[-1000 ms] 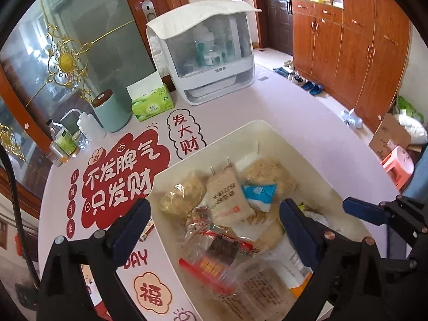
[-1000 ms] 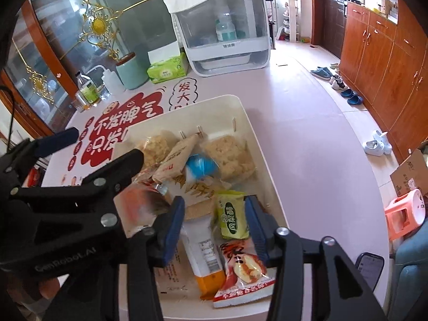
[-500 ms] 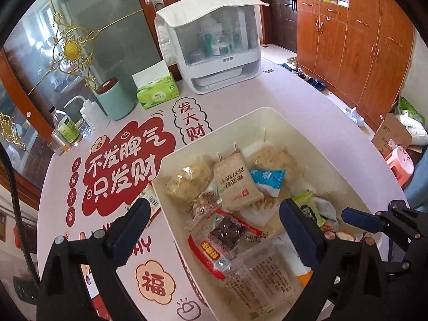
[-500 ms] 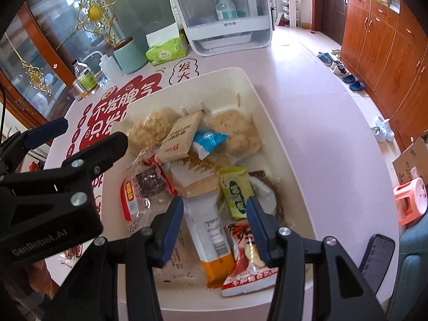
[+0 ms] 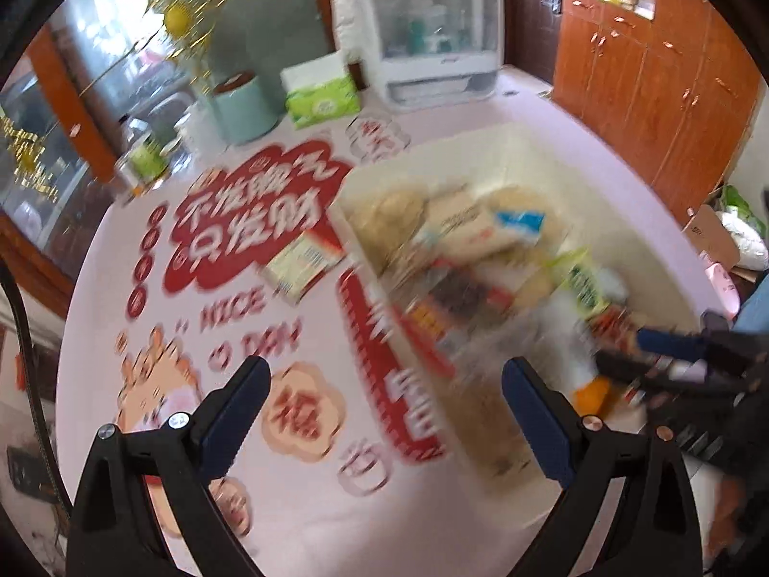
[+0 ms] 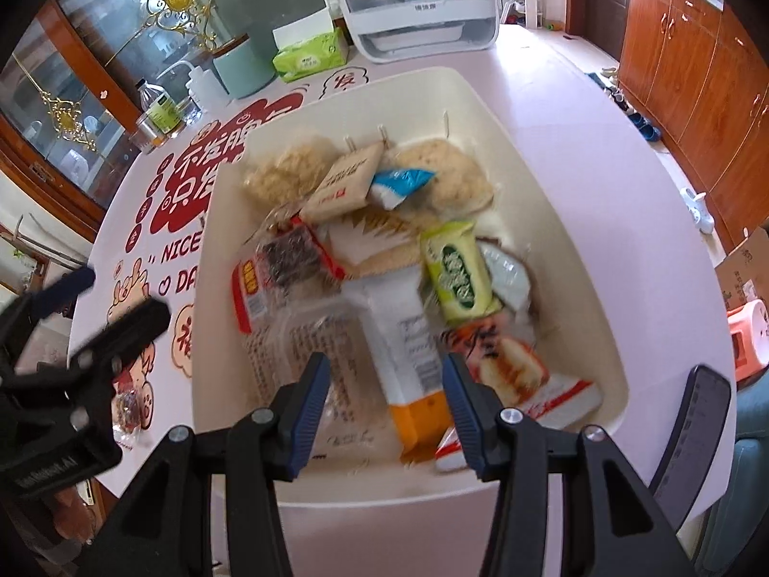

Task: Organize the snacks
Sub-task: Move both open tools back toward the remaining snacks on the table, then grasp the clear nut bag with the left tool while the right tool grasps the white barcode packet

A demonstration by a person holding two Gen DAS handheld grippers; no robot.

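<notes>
A cream bin (image 6: 567, 221) on the pink table holds several snack packs, among them a green pack (image 6: 459, 274), a red-edged clear pack (image 6: 283, 269) and a white-and-orange pack (image 6: 408, 360). My right gripper (image 6: 387, 413) is open and empty, above the bin's near end. My left gripper (image 5: 384, 413) is open and empty, above the table at the bin's left rim (image 5: 384, 327); that view is blurred. A pale snack box (image 5: 300, 264) lies on the table left of the bin. A small wrapped snack (image 6: 126, 408) lies on the table near the left gripper.
A white dish cabinet (image 6: 413, 0), a green tissue pack (image 6: 310, 55), a teal canister (image 6: 242, 69) and bottles (image 6: 161, 113) stand at the table's far side. A dark phone (image 6: 692, 437) lies right of the bin. Wooden cupboards (image 6: 697, 72) line the right.
My left gripper has swung left and back from over the bin to over the table beside it. My right gripper has drawn back a little. The red-edged pack now lies in the bin.
</notes>
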